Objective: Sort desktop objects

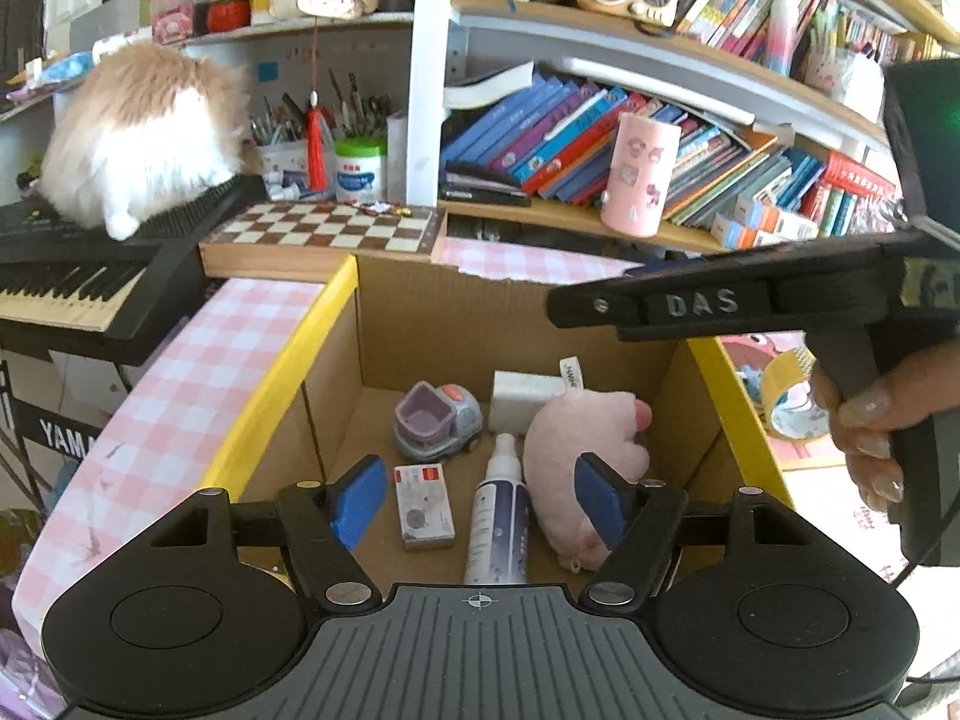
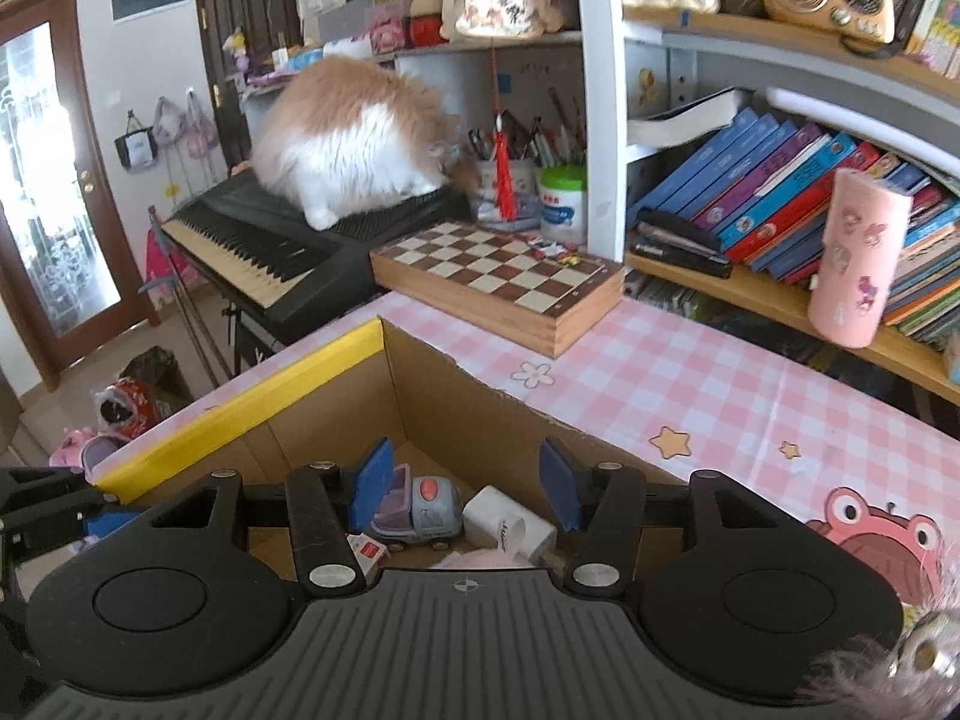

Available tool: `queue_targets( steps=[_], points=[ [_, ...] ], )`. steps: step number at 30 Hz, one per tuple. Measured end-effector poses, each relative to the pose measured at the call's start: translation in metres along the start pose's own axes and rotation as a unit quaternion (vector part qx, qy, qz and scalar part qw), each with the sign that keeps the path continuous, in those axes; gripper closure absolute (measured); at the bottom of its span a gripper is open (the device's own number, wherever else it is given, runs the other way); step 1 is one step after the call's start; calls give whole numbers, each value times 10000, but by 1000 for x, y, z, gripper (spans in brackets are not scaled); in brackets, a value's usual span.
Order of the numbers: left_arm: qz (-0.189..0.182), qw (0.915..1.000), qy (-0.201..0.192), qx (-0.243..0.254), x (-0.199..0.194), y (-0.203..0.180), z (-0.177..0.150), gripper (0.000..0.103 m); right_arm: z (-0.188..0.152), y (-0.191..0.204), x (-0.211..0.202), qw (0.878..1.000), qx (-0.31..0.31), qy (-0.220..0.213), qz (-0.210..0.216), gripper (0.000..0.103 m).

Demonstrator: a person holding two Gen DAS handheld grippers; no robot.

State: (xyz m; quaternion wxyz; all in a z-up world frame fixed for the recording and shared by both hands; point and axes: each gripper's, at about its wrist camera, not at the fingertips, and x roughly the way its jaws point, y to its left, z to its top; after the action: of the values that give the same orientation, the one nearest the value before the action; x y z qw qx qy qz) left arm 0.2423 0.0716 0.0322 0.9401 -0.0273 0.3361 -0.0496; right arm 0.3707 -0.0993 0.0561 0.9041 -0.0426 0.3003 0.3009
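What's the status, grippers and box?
Left gripper open, empty, above cardboard box. Right gripper open, empty, over box rim. Toy truck, pink plush, spray bottle inside. Nothing blocking.

The right camera's own body hides most of the pink plush pig (image 2: 480, 558) at six o'clock. A furry thing (image 2: 888, 672) at five o'clock is cut off, perhaps another toy.
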Motion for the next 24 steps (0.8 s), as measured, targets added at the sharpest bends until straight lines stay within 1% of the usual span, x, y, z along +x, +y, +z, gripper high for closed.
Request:
queue_targets(
  steps=[5, 11, 17, 24],
  points=[
    [-6, 9998, -180, -4, -13, 2, -3, 31, -8, 2, -22, 9995, 86, -191, -236, 51],
    [-49, 9985, -517, -148, -34, 8, -4, 31, -24, 4, -53, 9959, 160, -501, -730, 50],
    [-116, 9983, -571, -99, -48, 10, -12, 30, -45, 8, -81, 9913, 296, -627, -1121, 50],
    [-263, 9982, -536, -19, -65, 11, -27, 30, -68, 24, -104, 9867, 529, -656, -1389, 50]
  ],
)
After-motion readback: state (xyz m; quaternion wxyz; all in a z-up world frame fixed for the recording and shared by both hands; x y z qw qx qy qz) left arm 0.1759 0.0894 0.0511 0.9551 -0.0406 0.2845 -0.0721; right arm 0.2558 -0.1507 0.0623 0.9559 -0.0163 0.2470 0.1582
